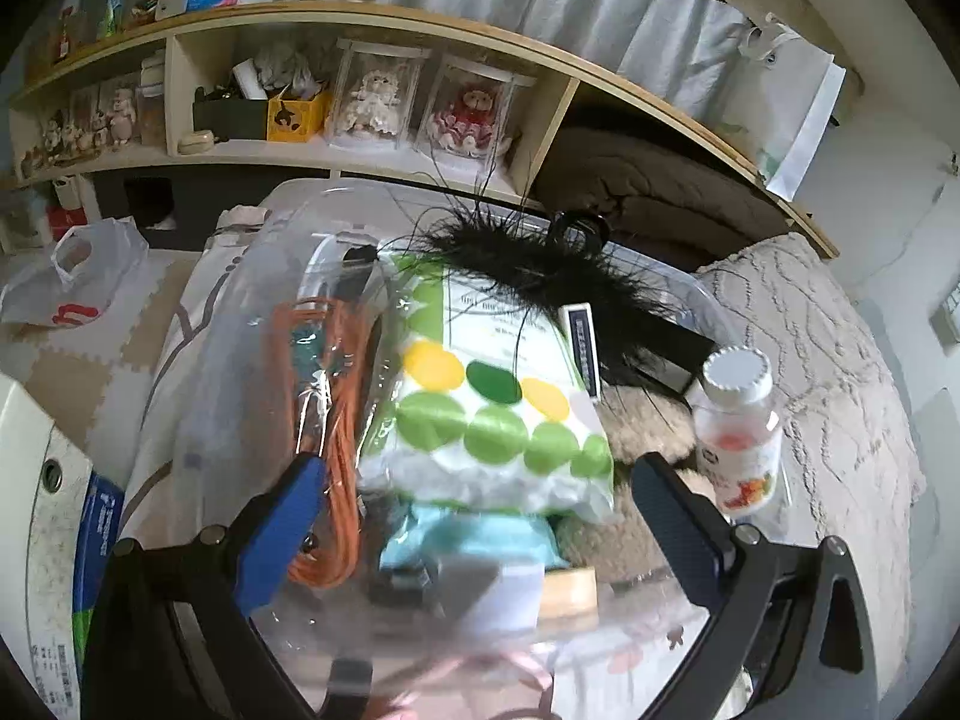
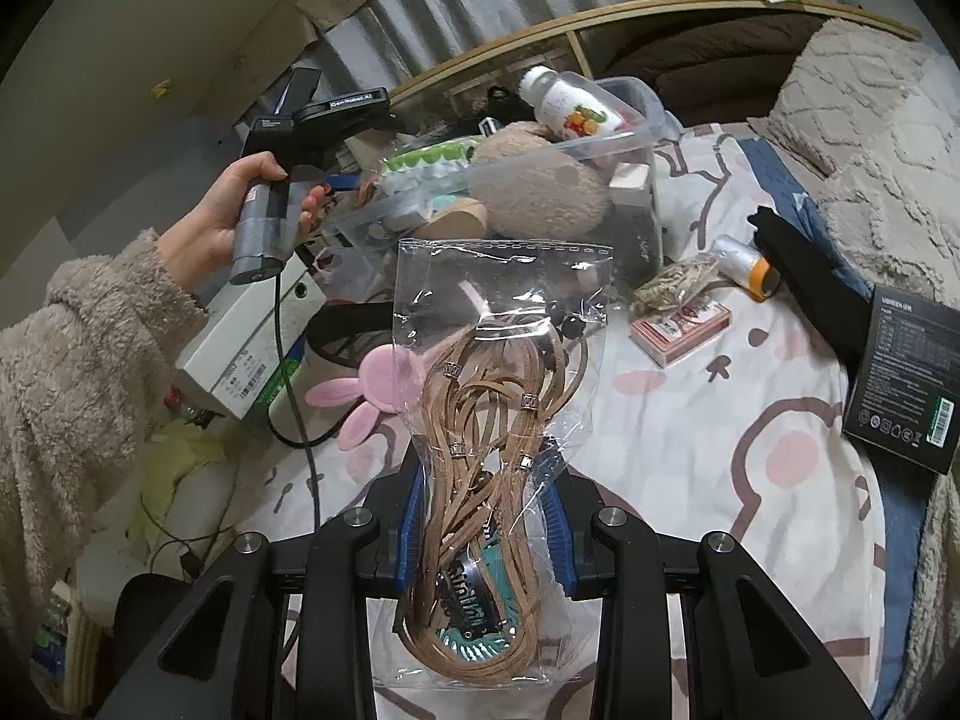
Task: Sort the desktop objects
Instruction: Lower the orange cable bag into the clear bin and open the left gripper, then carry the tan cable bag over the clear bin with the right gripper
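Note:
My right gripper (image 2: 485, 522) is shut on a clear plastic bag of tan cords (image 2: 498, 396), which stands upright between the blue pads (image 2: 411, 516) above the bedspread. Behind it is a clear storage bin (image 2: 636, 96) holding a plush toy (image 2: 540, 180), a white-capped bottle (image 2: 564, 99) and a green-dotted pack (image 2: 432, 156). A hand holds my left gripper (image 2: 336, 183) at the bin's left side. In the left wrist view that gripper (image 1: 480, 510) is open over the bin (image 1: 690, 294). Below it lie the dotted pack (image 1: 498, 396), a bagged orange cord (image 1: 336, 408) and a black feathery item (image 1: 528, 252).
On the patterned bedspread (image 2: 690, 450) to the right lie a red card box (image 2: 681, 327), an orange-capped roll (image 2: 744, 261), black fabric (image 2: 810, 282) and a black carton (image 2: 906, 384). A pink bunny piece (image 2: 375, 390) and a white box (image 2: 252, 330) sit at the left. A shelf (image 1: 360, 30) runs behind.

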Demonstrator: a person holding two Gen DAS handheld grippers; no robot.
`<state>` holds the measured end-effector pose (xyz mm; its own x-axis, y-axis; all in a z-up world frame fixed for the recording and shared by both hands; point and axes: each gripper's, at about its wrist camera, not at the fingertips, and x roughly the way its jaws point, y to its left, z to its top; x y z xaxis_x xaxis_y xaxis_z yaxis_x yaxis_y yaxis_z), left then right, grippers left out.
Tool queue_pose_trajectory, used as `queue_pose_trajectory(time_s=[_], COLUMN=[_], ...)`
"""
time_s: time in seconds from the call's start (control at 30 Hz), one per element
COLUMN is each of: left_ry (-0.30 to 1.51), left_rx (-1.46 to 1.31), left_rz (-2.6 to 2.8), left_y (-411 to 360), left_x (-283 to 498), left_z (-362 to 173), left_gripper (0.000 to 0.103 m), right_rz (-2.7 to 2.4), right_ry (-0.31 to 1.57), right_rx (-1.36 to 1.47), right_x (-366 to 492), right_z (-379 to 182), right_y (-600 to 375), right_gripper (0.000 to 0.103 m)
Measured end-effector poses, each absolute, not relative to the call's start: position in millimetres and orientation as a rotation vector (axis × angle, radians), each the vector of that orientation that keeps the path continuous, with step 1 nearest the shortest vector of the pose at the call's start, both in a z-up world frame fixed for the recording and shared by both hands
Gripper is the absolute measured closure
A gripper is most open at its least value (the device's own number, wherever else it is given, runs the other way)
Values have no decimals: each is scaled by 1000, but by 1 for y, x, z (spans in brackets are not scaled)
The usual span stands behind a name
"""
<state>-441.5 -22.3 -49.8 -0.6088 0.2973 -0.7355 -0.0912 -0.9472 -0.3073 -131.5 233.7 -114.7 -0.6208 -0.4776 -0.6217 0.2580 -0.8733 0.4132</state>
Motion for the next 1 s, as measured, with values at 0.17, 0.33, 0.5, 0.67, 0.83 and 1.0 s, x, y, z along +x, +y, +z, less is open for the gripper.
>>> queue_pose_trajectory(time_s=[0.17, 0.33, 0.5, 0.67, 0.83, 1.0], left_ry=[-396, -237, -273, -441, -468, -260], left_rx=[-1327, -1387, -1348, -1204, -1182, -1355], left_rz=[2630, 2610, 2655, 2589, 2418, 2485], left_y=[-27, -21, -44, -65, -45, -17], left_x=[-460, -455, -436, -417, -414, -427], left_z=[-68, -75, -59, -32, -23, -42], left_gripper=[1, 0, 0, 1, 0, 0], right_rz=[-2469, -2456, -2455, -2452, -2448, -2444], right_ry=[-418, -425, -424, -435, -423, -424], right_rx=[1101, 1109, 1095, 1093, 1093, 1111], right_x=[-139, -141, -138, -136, -136, -136], right_z=[-124, -127, -123, -123, -122, -125], right_y=[239, 238, 236, 234, 231, 232], right_gripper=[68, 68, 68, 68, 68, 68])
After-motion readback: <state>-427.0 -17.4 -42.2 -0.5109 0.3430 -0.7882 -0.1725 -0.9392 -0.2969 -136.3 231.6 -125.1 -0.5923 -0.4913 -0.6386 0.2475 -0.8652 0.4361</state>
